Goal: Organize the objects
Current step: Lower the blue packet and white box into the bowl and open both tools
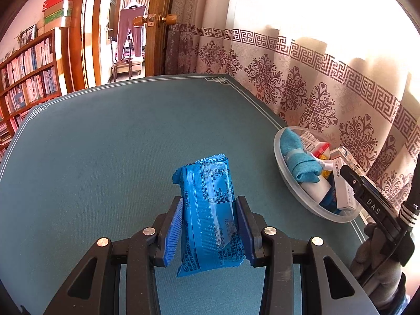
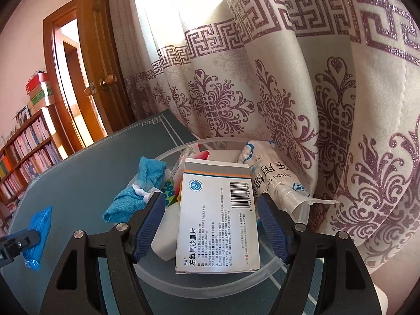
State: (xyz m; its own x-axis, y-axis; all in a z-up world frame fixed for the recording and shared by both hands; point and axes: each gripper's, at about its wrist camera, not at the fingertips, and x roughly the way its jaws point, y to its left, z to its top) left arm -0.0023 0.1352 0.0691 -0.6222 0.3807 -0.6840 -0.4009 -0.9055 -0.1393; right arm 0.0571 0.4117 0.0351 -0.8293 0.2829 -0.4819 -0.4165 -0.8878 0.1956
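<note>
Gathering loose items into the clear bowl (image 2: 157,283) at the curtain-side edge of the surface (image 1: 92,157) looks like the plan, and both your tools are set up for it. Your left gripper (image 1: 207,225) has its jaws narrowed onto the blue snack packet (image 1: 207,210), gripping it by its long sides; you carry it above the middle of the surface, well apart from the bowl, so it seems next in line to go in. Your right gripper (image 2: 210,225) hangs over the bowl with its jaws spread wider than the white medicine box (image 2: 218,220), which lies on the pile between them; a gap shows on the left side, while contact on the right I cannot tell. The box appears just set down or about to be adjusted. A teal cloth (image 2: 139,191) and a cotton swab pack (image 2: 273,181) flank it inside the bowl.
</note>
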